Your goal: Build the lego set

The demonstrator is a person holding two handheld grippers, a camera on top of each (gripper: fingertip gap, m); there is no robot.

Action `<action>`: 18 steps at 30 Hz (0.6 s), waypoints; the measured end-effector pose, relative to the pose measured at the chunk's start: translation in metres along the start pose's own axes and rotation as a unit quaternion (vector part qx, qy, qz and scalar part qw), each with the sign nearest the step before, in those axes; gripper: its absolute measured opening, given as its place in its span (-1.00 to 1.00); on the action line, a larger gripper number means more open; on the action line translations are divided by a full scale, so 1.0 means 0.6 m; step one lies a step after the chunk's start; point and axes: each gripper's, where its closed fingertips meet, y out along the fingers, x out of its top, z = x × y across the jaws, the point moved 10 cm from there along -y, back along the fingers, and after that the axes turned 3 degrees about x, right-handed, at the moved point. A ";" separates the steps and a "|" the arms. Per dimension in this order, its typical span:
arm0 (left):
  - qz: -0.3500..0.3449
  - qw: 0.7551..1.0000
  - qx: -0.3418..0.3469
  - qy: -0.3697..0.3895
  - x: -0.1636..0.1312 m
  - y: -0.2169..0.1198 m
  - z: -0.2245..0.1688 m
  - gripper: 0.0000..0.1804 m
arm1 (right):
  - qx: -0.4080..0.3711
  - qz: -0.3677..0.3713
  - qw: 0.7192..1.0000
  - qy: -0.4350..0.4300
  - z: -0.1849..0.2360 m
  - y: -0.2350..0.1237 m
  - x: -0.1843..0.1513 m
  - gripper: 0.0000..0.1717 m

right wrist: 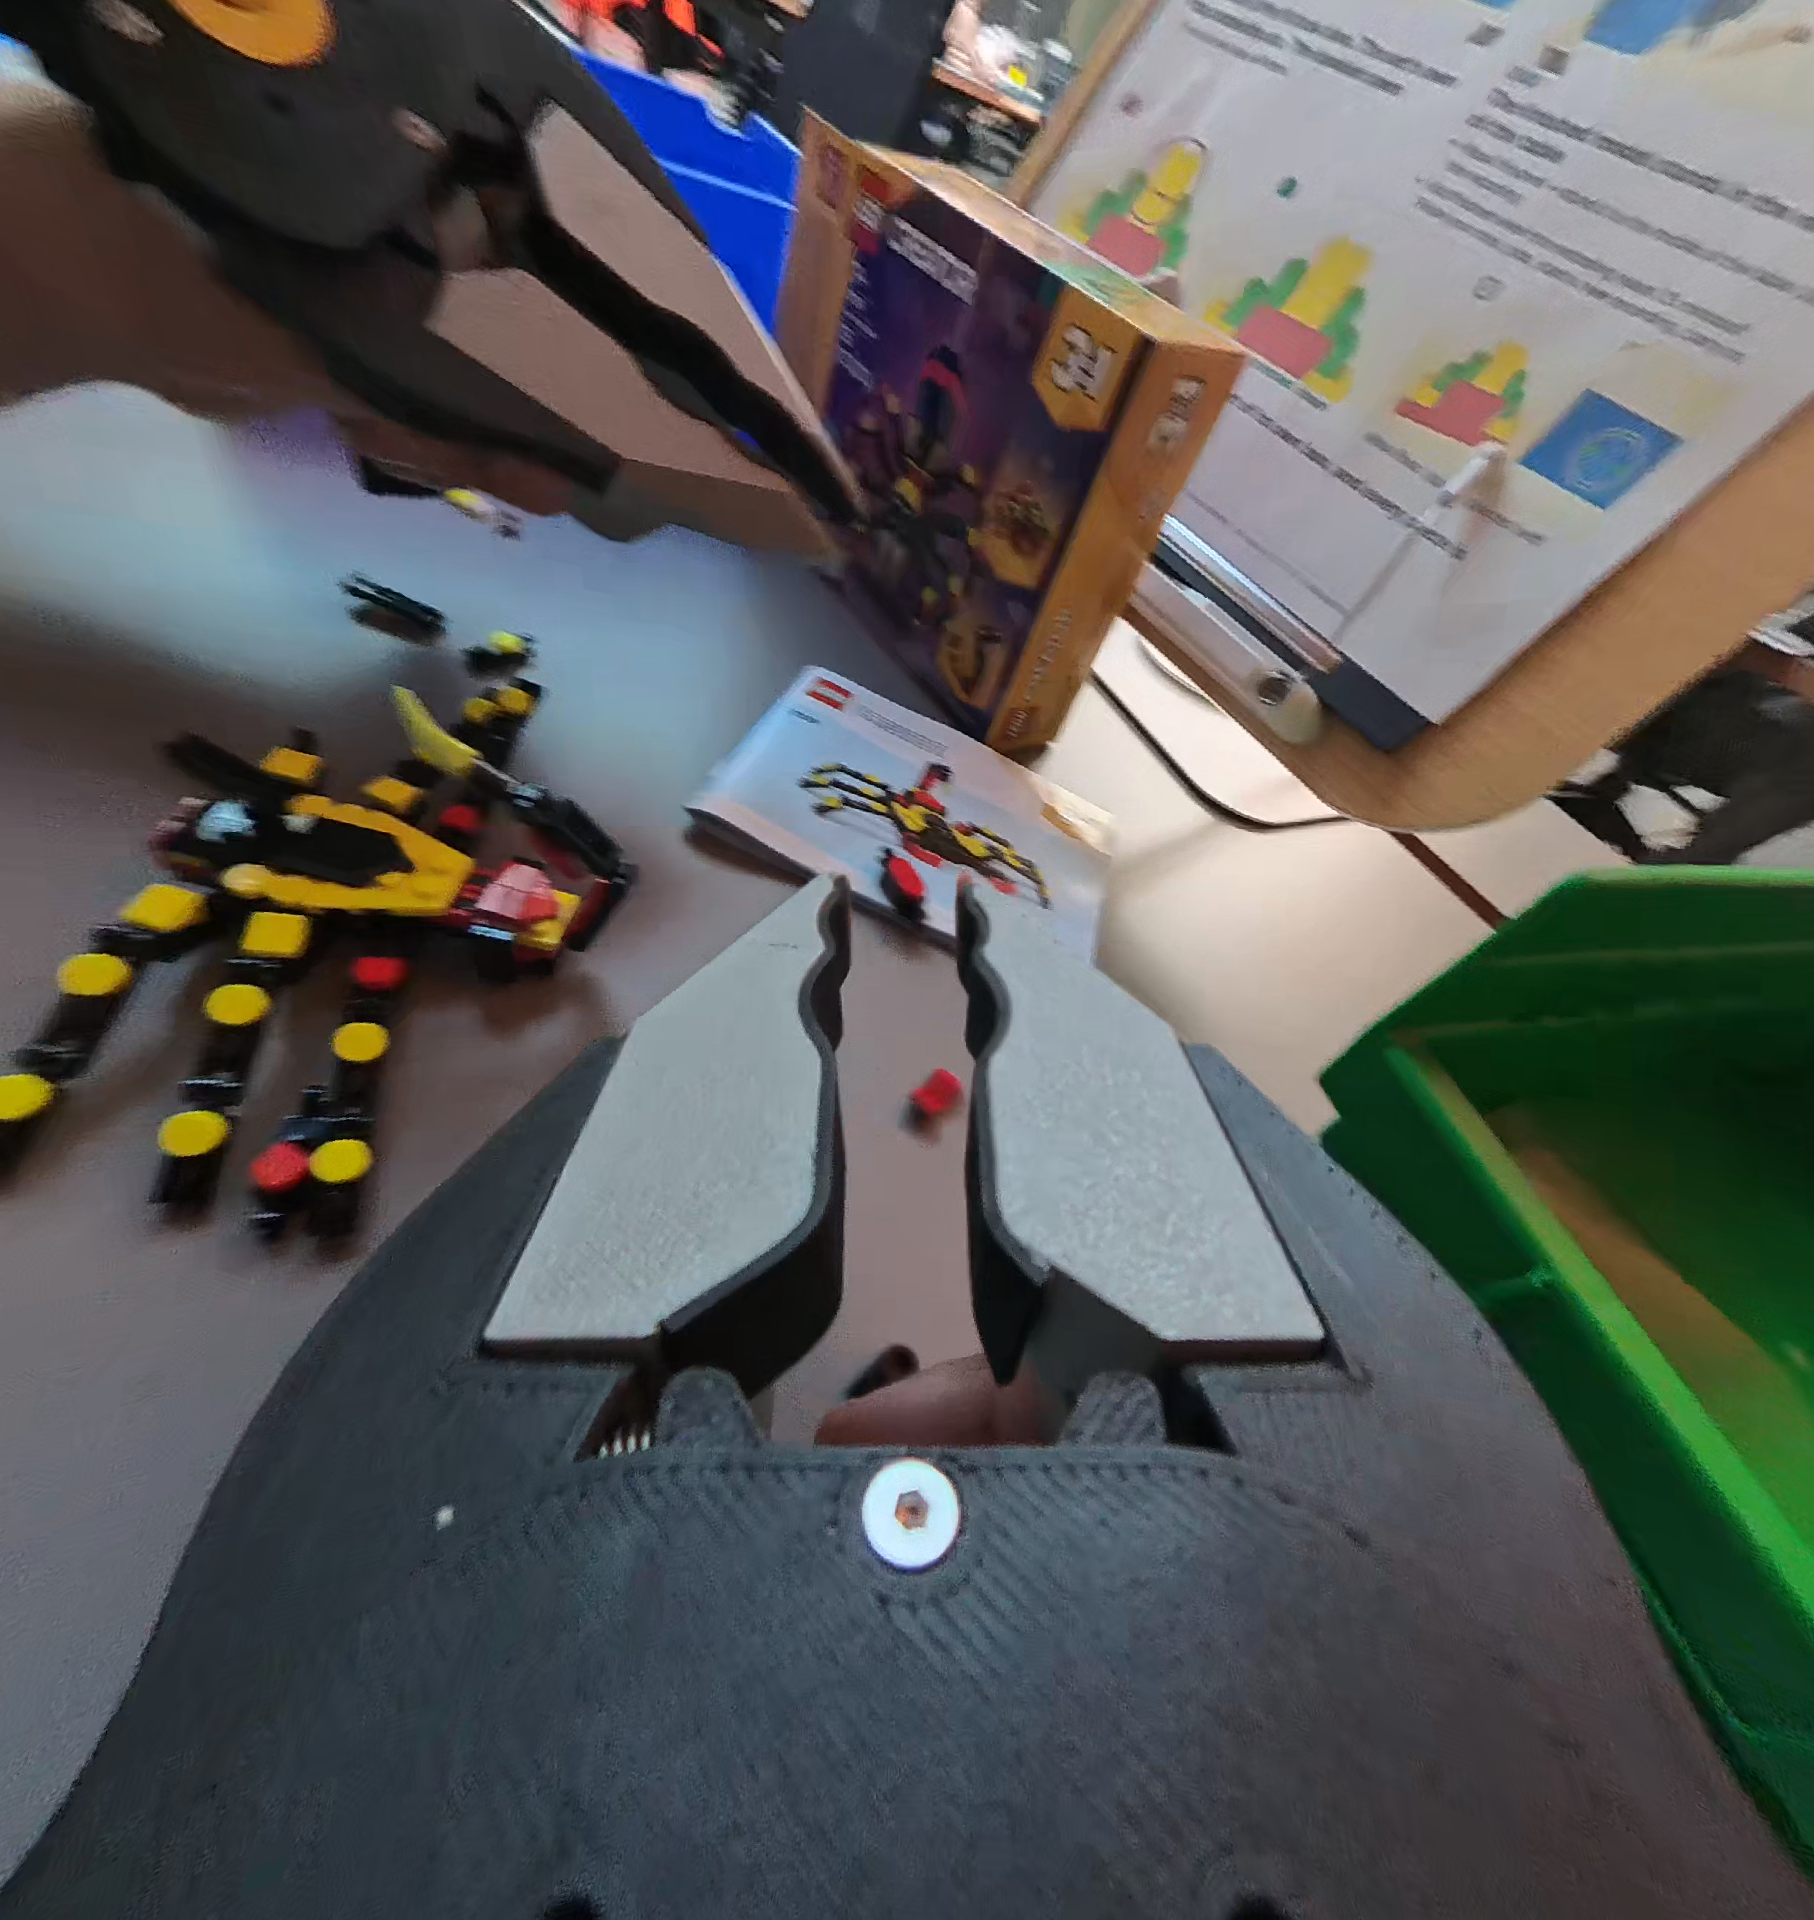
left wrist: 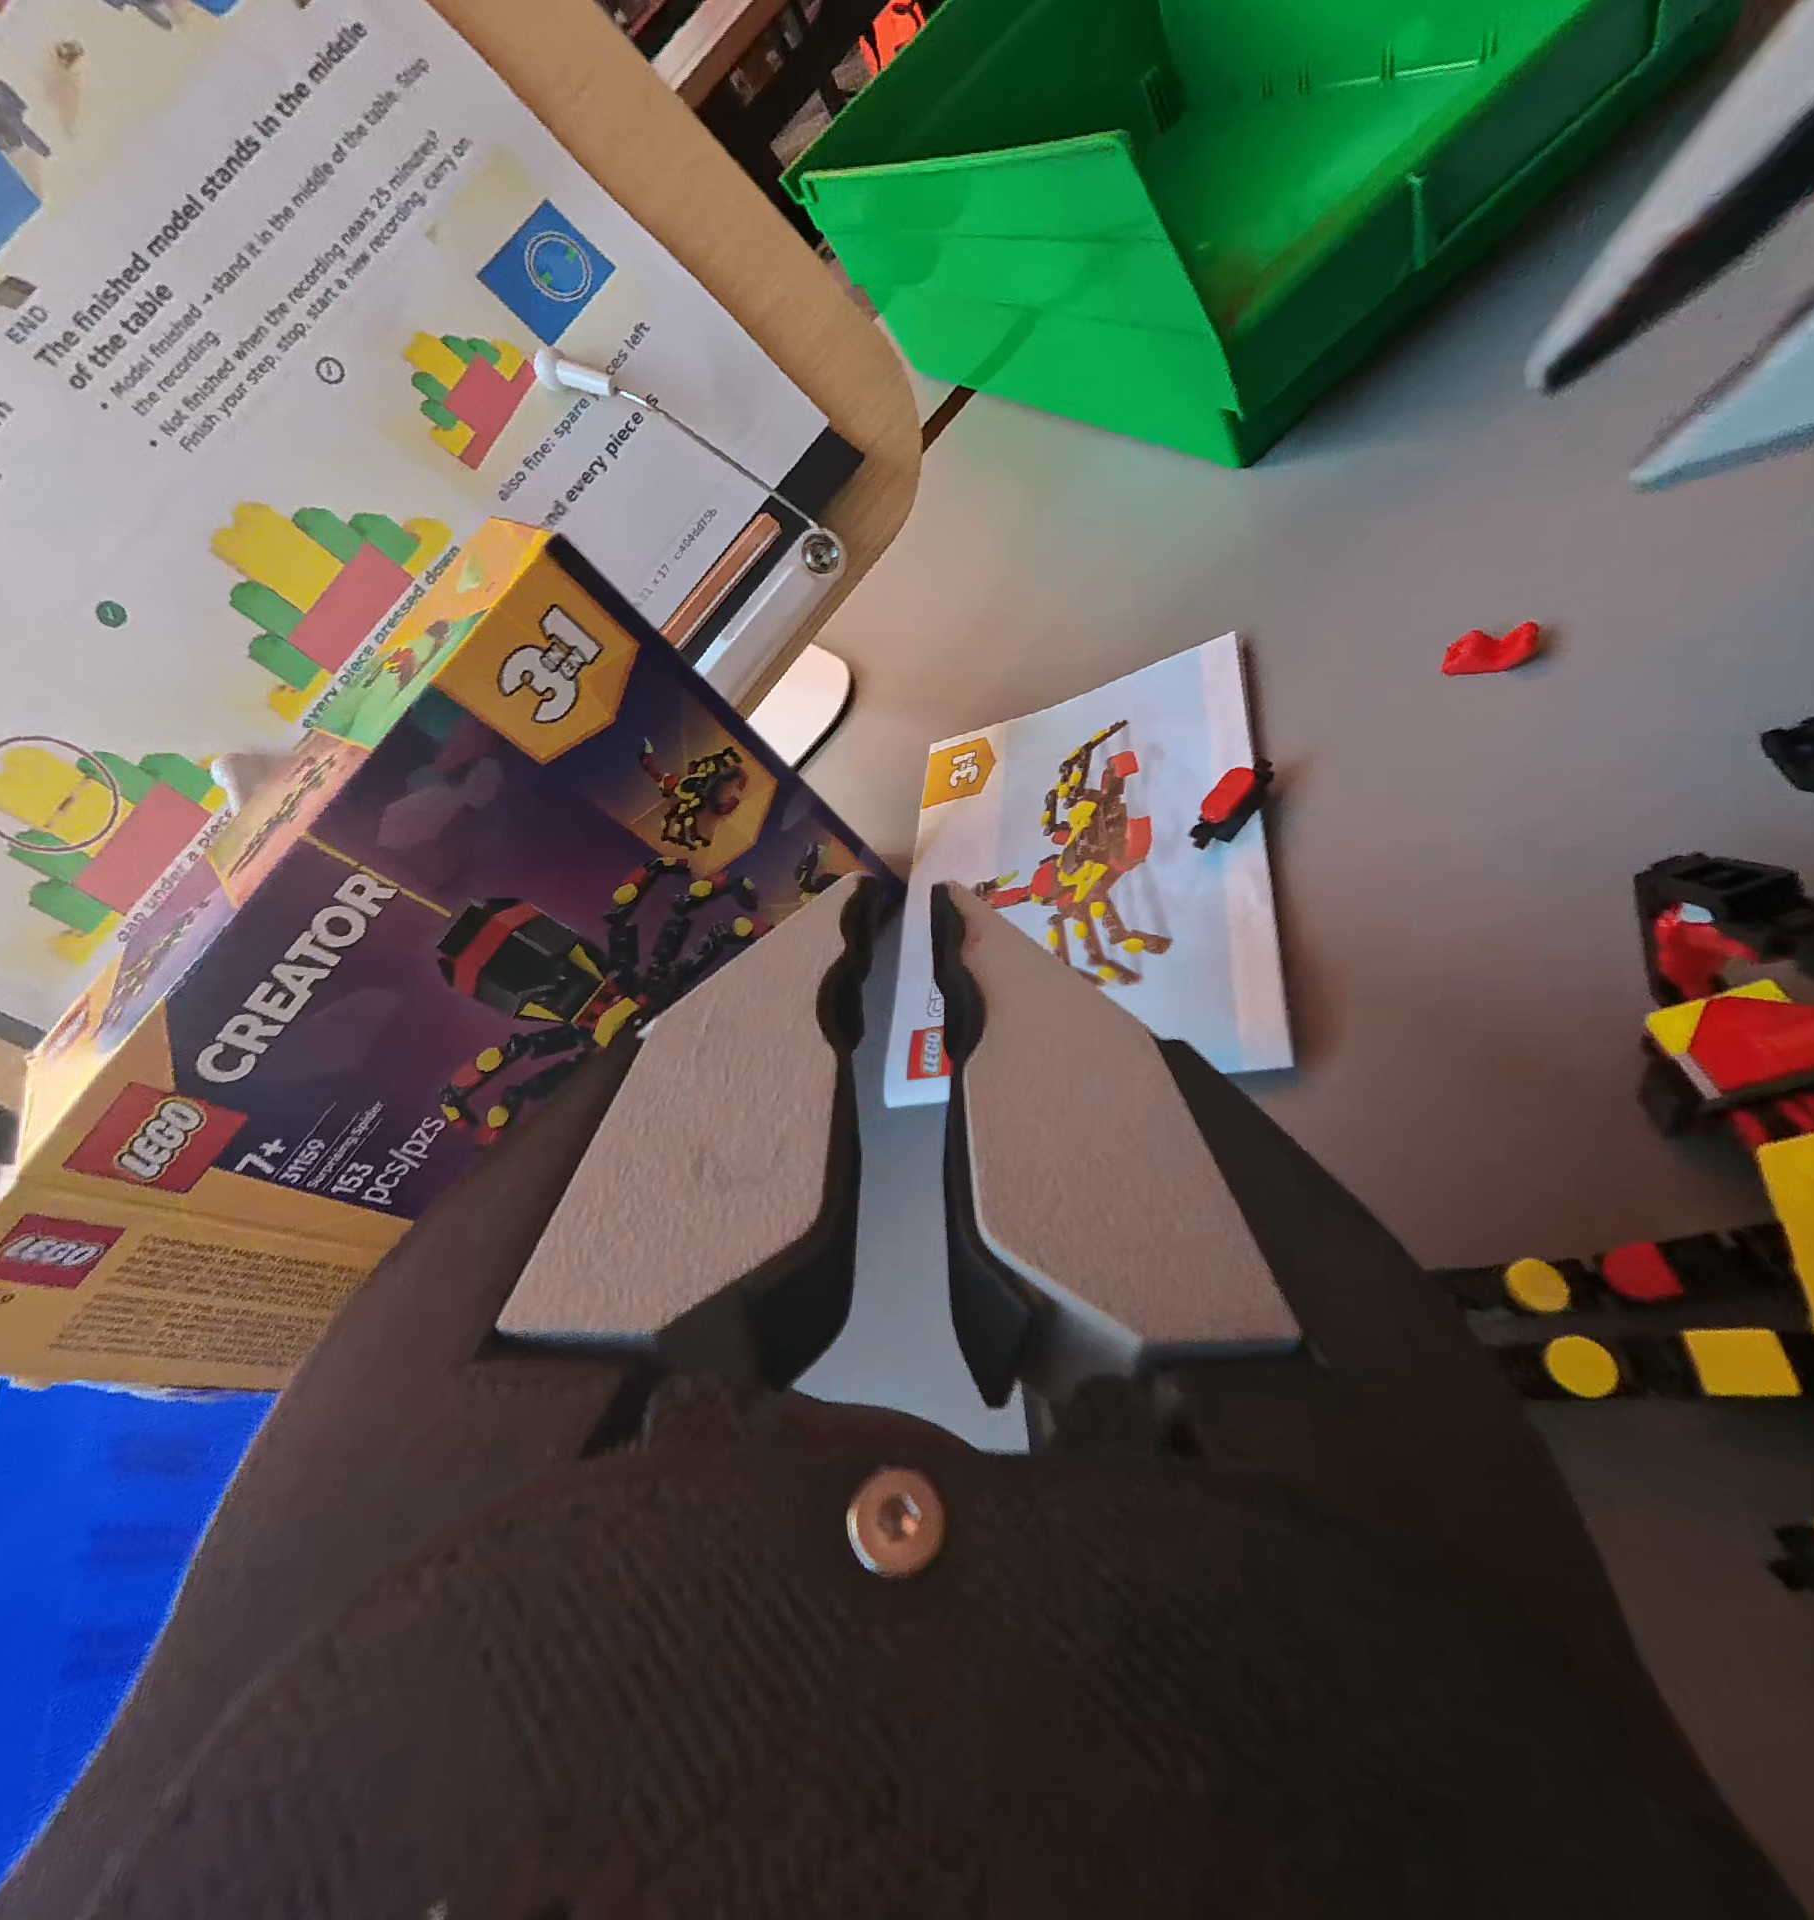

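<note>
The right wrist view alone shows the black, yellow and red brick model (right wrist: 290, 914) whole on the grey worktop (right wrist: 591, 644), with the left gripper (right wrist: 830, 488) raised above it near the purple and yellow toy box (right wrist: 996, 436); the left wrist view cuts that model off at its right edge. The left wrist view alone shows a small black piece (left wrist: 1809, 750) and the inside of the green bin (left wrist: 1194, 208). The left gripper (left wrist: 898, 894) hangs over the gap between box and instruction booklet (left wrist: 1173, 831), fingers slightly parted, grasping nothing. The right gripper (right wrist: 898, 904) points low toward the booklet's near edge, fingers released with a narrow gap; a red and black piece (right wrist: 901, 883) lies on the booklet just beyond the tips, and a small red brick (right wrist: 934, 1096) lies on the worktop below, unpressed. Both views are motion-blurred; the poster board (left wrist: 259, 312) is cropped.
</note>
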 end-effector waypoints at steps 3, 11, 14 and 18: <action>0.000 1.000 0.001 -0.027 0.000 -0.007 0.018 -0.91 | 0.097 -0.021 0.995 0.027 0.021 -0.004 0.013 -0.77; 0.006 0.999 -0.028 -0.030 0.004 -0.005 0.007 -0.90 | 0.072 0.033 0.995 -0.068 0.072 0.041 0.021 -0.71; 0.000 0.996 -0.070 -0.051 0.008 -0.004 -0.004 -0.90 | 0.046 0.059 0.988 -0.138 0.087 0.052 0.018 -0.96; -0.004 0.989 -0.119 -0.083 0.005 0.000 -0.013 -0.89 | 0.046 0.034 0.992 -0.108 0.080 0.049 0.028 -1.00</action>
